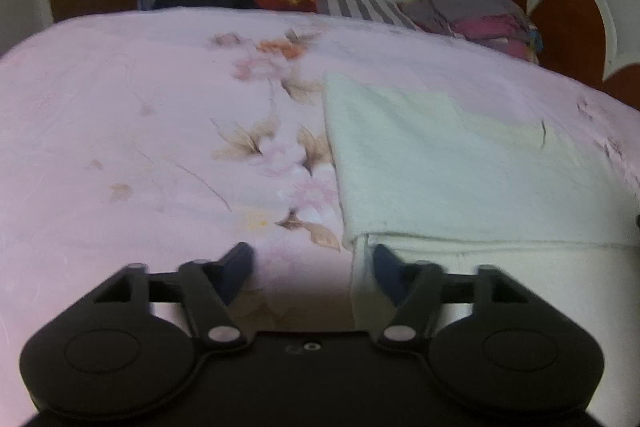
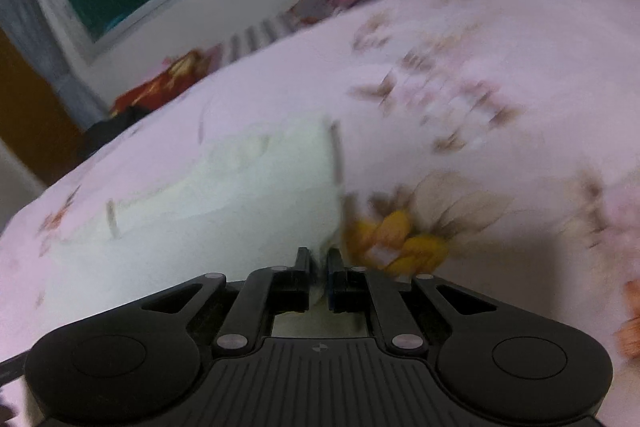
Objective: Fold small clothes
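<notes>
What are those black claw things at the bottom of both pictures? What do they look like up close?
They are two handheld grippers. The left gripper is matte black plastic with rounded lobes, silver rivets on its link bars and dark blue pads on its fingers. The right gripper looks the same, with a ribbed black plate in the middle. No hands, sleeves or cables clearly show.

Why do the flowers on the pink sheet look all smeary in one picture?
Right wrist view: motion blur smears the pink flowered bedsheet and the folded pale cream garment; only the black right gripper looks sharp. Left wrist view: softer focus, flowers still readable, fisheye bends the bed's edge, dark corners.
</notes>
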`<state>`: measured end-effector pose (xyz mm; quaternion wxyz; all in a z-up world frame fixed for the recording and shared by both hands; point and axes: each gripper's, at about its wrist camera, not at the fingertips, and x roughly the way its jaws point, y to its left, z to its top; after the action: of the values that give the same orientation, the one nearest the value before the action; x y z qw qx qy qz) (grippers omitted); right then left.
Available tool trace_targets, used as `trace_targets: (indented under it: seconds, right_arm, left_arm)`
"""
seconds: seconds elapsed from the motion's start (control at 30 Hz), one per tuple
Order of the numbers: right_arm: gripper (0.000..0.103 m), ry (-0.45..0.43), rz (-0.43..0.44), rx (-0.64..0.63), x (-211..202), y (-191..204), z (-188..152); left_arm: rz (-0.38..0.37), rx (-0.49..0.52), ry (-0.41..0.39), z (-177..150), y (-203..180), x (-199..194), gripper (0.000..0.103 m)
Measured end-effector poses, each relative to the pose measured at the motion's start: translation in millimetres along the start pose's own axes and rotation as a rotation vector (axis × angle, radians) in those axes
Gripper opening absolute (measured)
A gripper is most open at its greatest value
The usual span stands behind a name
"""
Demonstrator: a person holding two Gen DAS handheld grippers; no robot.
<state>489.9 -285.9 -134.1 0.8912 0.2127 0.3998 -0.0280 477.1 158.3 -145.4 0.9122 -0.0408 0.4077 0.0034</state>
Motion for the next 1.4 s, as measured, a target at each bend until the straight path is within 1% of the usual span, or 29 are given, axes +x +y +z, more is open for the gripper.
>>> trace_targets:
  seconds: [0.03,0.07,0.13,0.2,0.27,0.3,0.33,0.37,0.4,0.47,0.53,0.6,0.7,0.73,0.77,0.8,0.83,0.87,0.9,0.97,1.07,1.1,1.17,1.2,1.23,1.27,1.3,1.33,1.4]
  right_arm:
    - [0.006,-0.023,-0.004,-0.007,-6,0,2]
    - [0.006,-0.033,0.015,-0.007,-10,-1,4]
    - [0.006,-0.034,0.021,-0.009,-8,-2,6]
    - [0.006,-0.029,0.025,0.008,-2,-4,9]
    - [0.006,-0.009,0.049,0.03,6,-5,9]
    - [0.006,0.005,0.054,0.02,11,-3,7]
    - [0.006,0.019,0.033,0.005,16,-2,4]
    - [0.006,0.021,0.02,-0.001,17,-2,4]
    - [0.006,0.005,0.017,-0.002,15,-2,4]
    - [0.006,-0.036,0.014,-0.005,6,-4,8]
    - [0.006,-0.046,0.021,-0.007,5,-9,13]
    - [0.006,-0.046,0.015,0.011,10,-15,19]
    - [0.006,-0.045,0.022,0.04,19,-19,27]
    - [0.006,-0.05,0.019,0.038,21,-17,29]
    - [0.006,-0.052,0.016,0.035,23,-16,31]
    - [0.006,-0.053,0.013,0.036,25,-15,32]
    - [0.006,-0.056,0.0,0.04,27,-16,34]
    - [0.006,-0.06,-0.017,0.043,28,-16,36]
    - [0.006,-0.061,-0.024,0.047,29,-17,38]
    - [0.006,-0.06,-0.026,0.045,33,-19,41]
    - [0.006,-0.054,-0.015,0.001,43,-11,44]
    - [0.006,-0.053,0.001,-0.03,46,-6,45]
    - [0.006,-0.021,0.011,-0.102,57,2,46]
    - [0.006,0.01,-0.022,-0.108,65,2,48]
    - [0.006,0.027,-0.033,-0.076,69,-5,50]
    - [0.006,0.022,-0.037,-0.039,67,-10,52]
    - [0.006,0.012,-0.105,-0.037,63,-9,54]
    - [0.006,-0.015,-0.136,-0.062,56,-5,53]
    - [0.006,-0.053,-0.035,-0.089,39,9,47]
  left_arm:
    - [-0.012,0.01,-0.053,1,-2,-11,0.061]
    - [-0.029,0.036,-0.112,3,-7,-22,0.061]
    - [-0.08,0.084,-0.167,8,-20,-30,0.061]
    - [-0.146,0.129,-0.173,12,-34,-23,0.061]
    - [-0.178,0.174,-0.143,12,-47,-7,0.061]
    - [-0.162,0.211,-0.113,9,-54,4,0.061]
    - [-0.106,0.239,-0.055,5,-58,18,0.061]
    - [-0.066,0.249,-0.018,1,-58,28,0.063]
    - [-0.075,0.237,-0.032,1,-55,27,0.063]
    - [-0.082,0.227,-0.022,9,-53,21,0.061]
    - [-0.125,0.196,-0.077,17,-52,16,0.061]
    - [-0.16,0.185,-0.104,29,-55,22,0.061]
    - [-0.185,0.212,-0.116,44,-63,47,0.061]
    - [-0.184,0.204,-0.104,47,-62,58,0.062]
    - [-0.153,0.186,-0.053,51,-59,76,0.063]
    - [-0.124,0.17,-0.027,51,-55,86,0.065]
    - [-0.116,0.138,-0.052,54,-49,86,0.064]
    - [-0.089,0.122,-0.052,58,-46,87,0.063]
    - [-0.082,0.114,-0.055,61,-45,86,0.062]
    - [-0.093,0.1,-0.079,68,-45,86,0.062]
    - [-0.122,0.156,-0.087,79,-56,95,0.065]
    - [-0.125,0.178,-0.076,82,-59,101,0.07]
    - [-0.091,0.188,-0.036,84,-55,116,0.071]
    - [-0.091,0.166,-0.034,83,-47,118,0.072]
    - [-0.081,0.152,-0.034,84,-43,118,0.072]
    - [-0.044,0.152,-0.026,85,-39,113,0.072]
    - [-0.006,0.161,-0.021,86,-42,106,0.067]
    - [-0.012,0.165,-0.036,84,-45,98,0.066]
    - [-0.071,0.19,-0.083,76,-63,81,0.069]
